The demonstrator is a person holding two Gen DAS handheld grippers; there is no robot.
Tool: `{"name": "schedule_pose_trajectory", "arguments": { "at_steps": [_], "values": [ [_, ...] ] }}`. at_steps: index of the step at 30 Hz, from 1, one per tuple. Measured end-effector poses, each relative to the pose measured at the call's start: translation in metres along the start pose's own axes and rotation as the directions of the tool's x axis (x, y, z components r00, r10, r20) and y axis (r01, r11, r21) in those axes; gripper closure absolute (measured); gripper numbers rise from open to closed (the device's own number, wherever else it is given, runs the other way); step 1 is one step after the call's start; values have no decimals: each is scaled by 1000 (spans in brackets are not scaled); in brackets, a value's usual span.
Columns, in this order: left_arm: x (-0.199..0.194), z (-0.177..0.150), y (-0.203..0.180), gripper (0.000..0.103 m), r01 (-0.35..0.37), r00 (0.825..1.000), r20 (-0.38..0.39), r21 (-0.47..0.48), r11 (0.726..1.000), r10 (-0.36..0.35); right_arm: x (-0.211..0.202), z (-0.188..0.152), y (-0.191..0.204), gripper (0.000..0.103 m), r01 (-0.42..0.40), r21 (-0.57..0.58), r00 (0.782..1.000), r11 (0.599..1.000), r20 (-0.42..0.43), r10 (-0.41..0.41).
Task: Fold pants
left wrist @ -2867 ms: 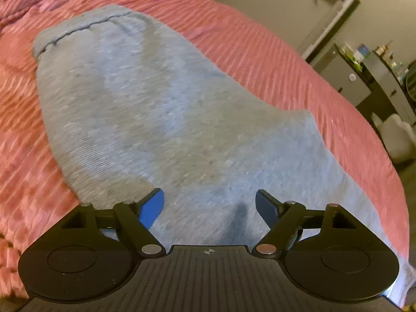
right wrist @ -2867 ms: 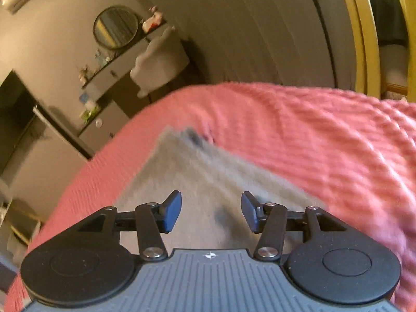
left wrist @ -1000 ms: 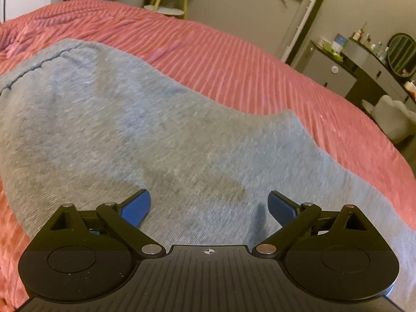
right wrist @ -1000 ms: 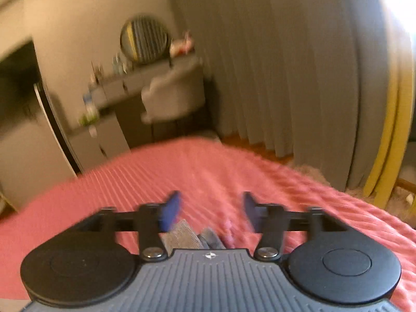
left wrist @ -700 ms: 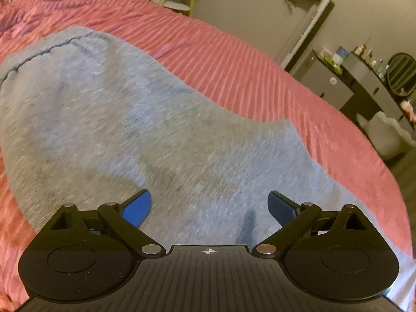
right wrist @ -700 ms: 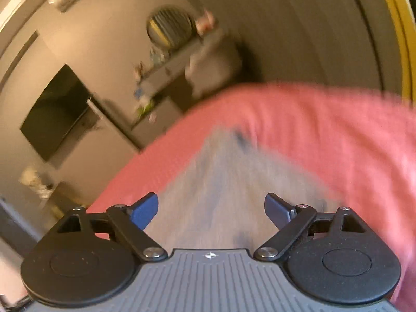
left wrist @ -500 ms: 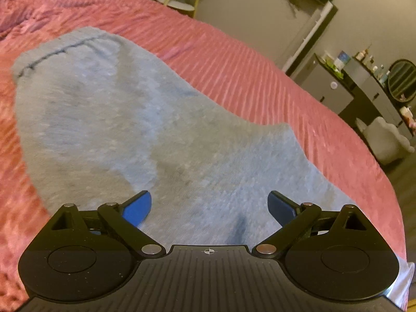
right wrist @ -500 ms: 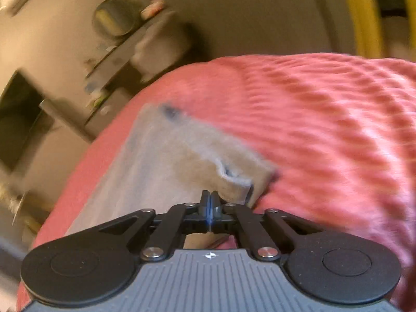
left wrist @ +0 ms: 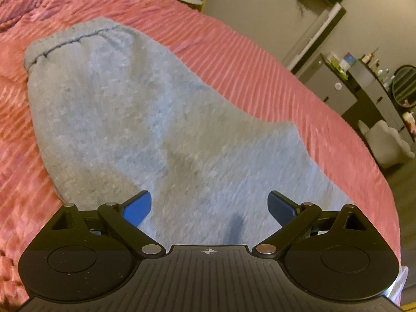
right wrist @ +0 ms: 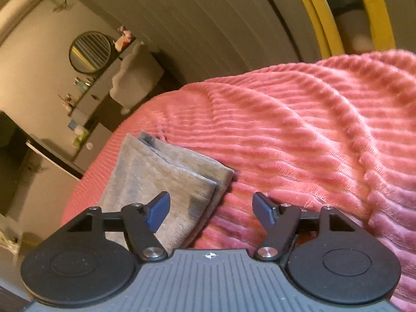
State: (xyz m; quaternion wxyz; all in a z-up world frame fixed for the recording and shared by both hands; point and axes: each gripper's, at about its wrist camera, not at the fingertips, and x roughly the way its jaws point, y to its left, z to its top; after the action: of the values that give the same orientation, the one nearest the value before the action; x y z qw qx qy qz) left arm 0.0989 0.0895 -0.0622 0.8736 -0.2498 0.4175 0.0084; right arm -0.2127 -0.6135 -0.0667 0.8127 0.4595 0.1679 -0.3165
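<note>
Grey pants [left wrist: 145, 130] lie flat on the pink bedspread [left wrist: 260, 72], waistband toward 11 o'clock. The left hand-held gripper [left wrist: 209, 205] hangs over them, spread wide. The right hand-held gripper [right wrist: 209, 209] is wide too, empty, with the stacked leg ends [right wrist: 166, 174] at 10 o'clock.

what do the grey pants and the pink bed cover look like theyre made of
Grey pants: apparently a soft knitted jersey or fleece, matte, judging by the fine heathered texture and gathered elastic waistband.

Pink bed cover: looks like plush ribbed velvet or chenille, with raised parallel ridges that catch a slight sheen.
</note>
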Motion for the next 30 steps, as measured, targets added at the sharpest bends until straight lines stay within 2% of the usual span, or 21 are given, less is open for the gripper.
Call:
{"name": "schedule_pose_trajectory", "arguments": {
  "at_steps": [5,7,9,11,13,21,30],
  "values": [
    [1,-1,0,4,-12,1000,-6,-2,1000,12,8,5,-11,32,-107,54,994,993,-8,107],
    [2,-2,0,4,-19,1000,-8,0,1000,19,14,6,-7,34,-113,41,993,993,-20,114],
    [3,-2,-1,4,-26,1000,-11,3,1000,26,19,6,-3,41,-112,25,993,993,-19,112],
    [3,-2,-2,4,-29,1000,-10,8,1000,29,22,5,0,64,-114,17,993,993,-21,115],
    [4,-3,-3,4,-35,999,-11,14,999,35,26,2,1,70,-131,15,991,991,-37,131],
    [8,-4,-8,4,-59,998,-18,54,997,60,33,-9,7,71,-109,-62,994,992,-19,108],
    [9,-4,-7,4,-58,998,-25,57,997,60,37,-10,17,71,-77,-158,997,984,-16,76]
  ]
}}
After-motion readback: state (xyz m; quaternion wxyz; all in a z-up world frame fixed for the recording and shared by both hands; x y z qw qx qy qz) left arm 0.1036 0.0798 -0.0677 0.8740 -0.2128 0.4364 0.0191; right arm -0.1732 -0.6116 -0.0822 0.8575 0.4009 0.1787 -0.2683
